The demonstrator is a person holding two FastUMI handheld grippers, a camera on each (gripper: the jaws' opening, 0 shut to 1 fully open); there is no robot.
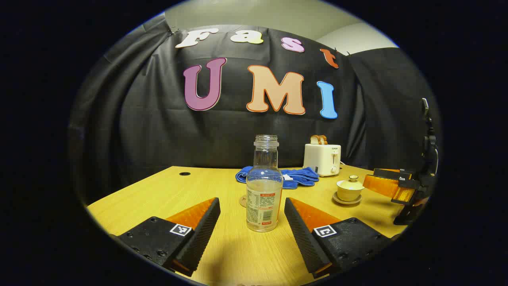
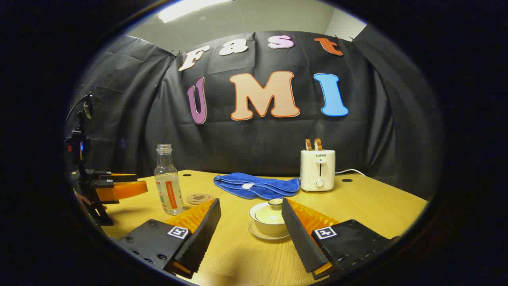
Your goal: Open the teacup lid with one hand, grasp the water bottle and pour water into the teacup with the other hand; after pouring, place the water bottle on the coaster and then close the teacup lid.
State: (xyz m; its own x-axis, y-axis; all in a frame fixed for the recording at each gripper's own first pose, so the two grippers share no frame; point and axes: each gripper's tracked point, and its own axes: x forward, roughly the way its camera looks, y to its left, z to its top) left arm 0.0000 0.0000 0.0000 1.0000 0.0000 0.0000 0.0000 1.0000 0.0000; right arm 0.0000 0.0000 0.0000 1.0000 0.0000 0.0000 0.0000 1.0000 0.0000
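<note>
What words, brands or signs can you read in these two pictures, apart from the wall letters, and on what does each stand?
"SUPOR": on the front of the white toaster.
Water bottle label: red and dark print, too small to read.
Coaster: a printed pattern, too blurred to read.
Square black-and-white markers on each hand-held gripper: coded signs, not words.

Left gripper: two wedge fingers w/ ribbed inner faces, each on a flat block w/ small screws and a square black-and-white marker tag. Right gripper: same build, same tags and screws. Farther off in each view, the other gripper's body looks dark, w/ prob. a mast on top.
</note>
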